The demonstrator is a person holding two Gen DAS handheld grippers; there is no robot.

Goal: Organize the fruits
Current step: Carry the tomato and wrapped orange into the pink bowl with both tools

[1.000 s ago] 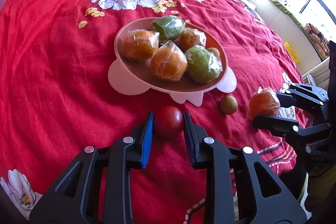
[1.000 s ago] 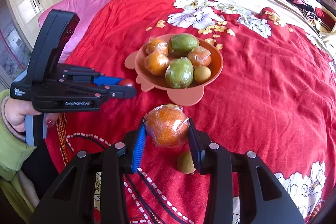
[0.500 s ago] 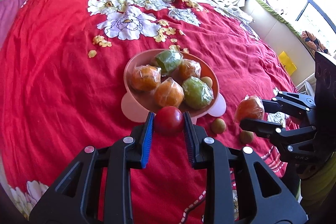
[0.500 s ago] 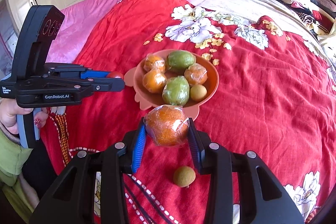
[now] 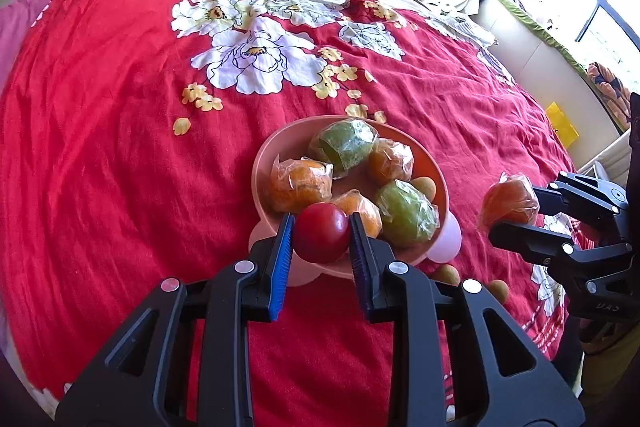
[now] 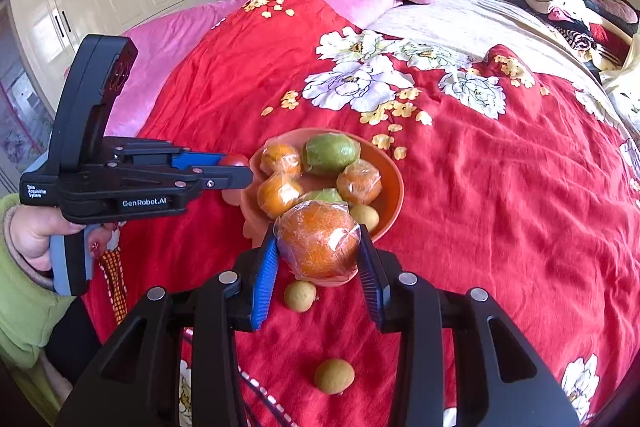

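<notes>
Left wrist: left tool (image 5: 322,233) clamps tomato (image 5: 321,231) — right tool (image 6: 319,247) clamps wrapped orange (image 6: 318,242); lower gently into bowl (image 5: 264,163) gaps — release singly.

A pink bowl (image 5: 264,163) on the red bedspread holds wrapped oranges and green fruits; a red tomato (image 5: 322,233) and a wrapped orange (image 6: 318,243) hang gripped near its rim; two small brownish fruits (image 6: 300,295) lie on the cloth beside it.
</notes>
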